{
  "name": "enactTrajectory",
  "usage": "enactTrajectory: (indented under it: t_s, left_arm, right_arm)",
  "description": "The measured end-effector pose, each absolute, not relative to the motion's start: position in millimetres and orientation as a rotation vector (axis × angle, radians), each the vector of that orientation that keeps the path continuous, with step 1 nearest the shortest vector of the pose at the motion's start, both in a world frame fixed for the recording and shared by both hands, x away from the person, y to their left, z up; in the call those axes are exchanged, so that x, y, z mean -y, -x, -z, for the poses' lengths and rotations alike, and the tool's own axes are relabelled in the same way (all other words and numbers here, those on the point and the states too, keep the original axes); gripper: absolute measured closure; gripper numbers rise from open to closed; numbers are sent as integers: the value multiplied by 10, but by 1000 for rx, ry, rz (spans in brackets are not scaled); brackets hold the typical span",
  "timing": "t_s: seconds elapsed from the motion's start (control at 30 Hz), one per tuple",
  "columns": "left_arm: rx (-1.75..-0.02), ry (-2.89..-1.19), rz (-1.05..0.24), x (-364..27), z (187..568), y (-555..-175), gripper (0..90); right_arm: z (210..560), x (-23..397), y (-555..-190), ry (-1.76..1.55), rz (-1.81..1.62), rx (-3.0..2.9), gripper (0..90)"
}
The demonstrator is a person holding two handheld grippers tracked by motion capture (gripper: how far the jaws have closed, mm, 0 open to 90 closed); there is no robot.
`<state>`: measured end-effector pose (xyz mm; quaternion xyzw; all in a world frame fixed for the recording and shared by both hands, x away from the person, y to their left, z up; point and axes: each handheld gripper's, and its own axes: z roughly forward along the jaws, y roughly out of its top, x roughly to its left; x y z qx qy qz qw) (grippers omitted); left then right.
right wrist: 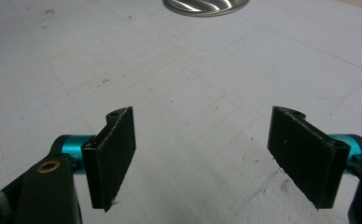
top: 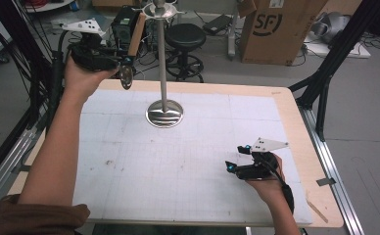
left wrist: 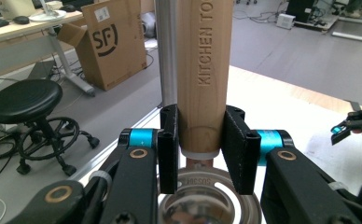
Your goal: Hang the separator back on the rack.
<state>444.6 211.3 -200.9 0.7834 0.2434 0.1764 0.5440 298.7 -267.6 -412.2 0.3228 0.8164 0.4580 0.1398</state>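
Observation:
My left gripper (top: 128, 60) is raised at the table's far left, shut on the wooden handle (top: 137, 33) of a kitchen utensil. Its metal head (top: 126, 77) hangs below the jaws. In the left gripper view both black pads (left wrist: 169, 148) press the handle (left wrist: 201, 70), stamped "KITCHEN TO", just right of the stand's steel pole (left wrist: 167, 51). The stand (top: 164, 113) has a round shiny base on the white mat and a hooked top (top: 158, 10). My right gripper (top: 237, 157) rests low at the front right, open with nothing between its pads (right wrist: 116, 154). The base (right wrist: 206, 5) lies ahead of it.
The white gridded mat (top: 188, 171) covers a wooden table (top: 296, 132). Behind the table stand a black stool (top: 184, 36) and an SF cardboard box (top: 276, 29). Black frame struts rise at both sides.

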Motion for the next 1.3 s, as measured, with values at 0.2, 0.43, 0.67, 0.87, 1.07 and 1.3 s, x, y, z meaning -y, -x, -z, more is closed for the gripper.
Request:
enactTrajectory:
  t_s: [0.2,0.43,0.67,0.87,1.07,1.3]
  left_arm:
    - [-596,-1861,-423,-2059,2036,-4473,690]
    - [-642,-1861,-449,-2073,2033,-4472,690]
    - [-674,-1863,-465,-2100,2043,-4508,690]
    - [-685,-1857,-463,-2084,2052,-4550,689]
    - [-681,-1866,-453,-2017,2072,-4580,689]
    - [-681,-1883,-403,-2006,2083,-4617,683]
  right_arm:
    - [4123,2689,-2984,-936,-1327,-2359,224]
    - [4129,2699,-2986,-936,-1326,-2356,224]
    - [4132,2689,-2987,-935,-1326,-2359,224]
    - [4137,2688,-2992,-938,-1323,-2359,224]
    - [4134,2696,-2991,-944,-1323,-2360,224]
    - [4141,2710,-2993,-940,-1326,-2356,224]
